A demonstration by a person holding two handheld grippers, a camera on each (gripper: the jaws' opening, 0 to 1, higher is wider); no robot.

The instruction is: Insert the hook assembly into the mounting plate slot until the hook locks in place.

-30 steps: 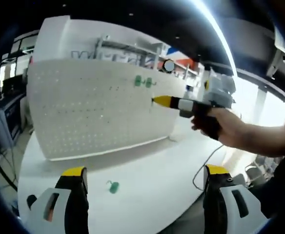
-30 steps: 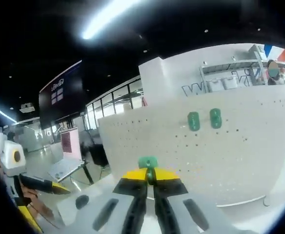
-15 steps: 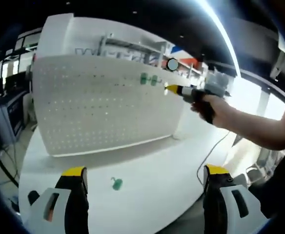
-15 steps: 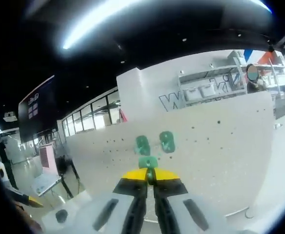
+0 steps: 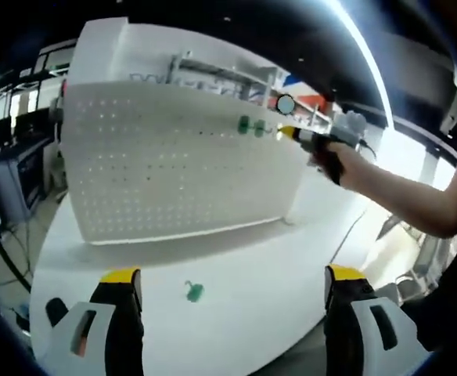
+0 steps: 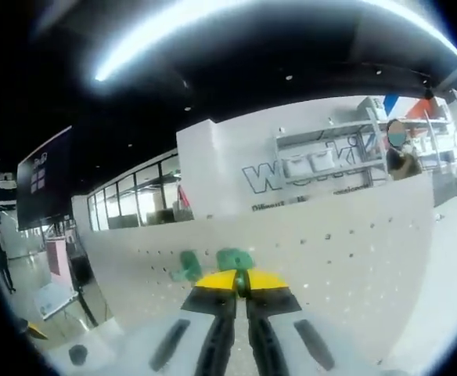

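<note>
Since we've got the right gripper [image 6: 240, 283] clamped on a green hook [image 6: 234, 260] right up at the pegboard [image 5: 174, 164], here's how we read it:

Tongs: right jaws are pressed together on the hook; left gripper [image 5: 228, 313] has its jaws wide apart, holding nothing, hanging low over the table [image 5: 252, 274].

Where the hooks are: two green hooks [image 5: 252, 126] already sit side by side near the board's top edge. In the right gripper view one of them [image 6: 188, 266] shows just left of ours. A spare hook [image 5: 194, 292] lies loose on the table in front of the board.

Risk, misalignment: we think the prongs could miss the holes and skid on the board face, because the jaws hide the tip from us.

Risk, crowding: our hook is near the mounted ones, so a sideways nudge could knock one loose.

Risk, board: it stands upright on the table; a hard push might tip or slide it.

Edges: the board's top edge is close above the hooks, so there's little room to go higher.

Open room: lots of bare holes lower and to the left on the board, and open table between the board and the left gripper.
</note>
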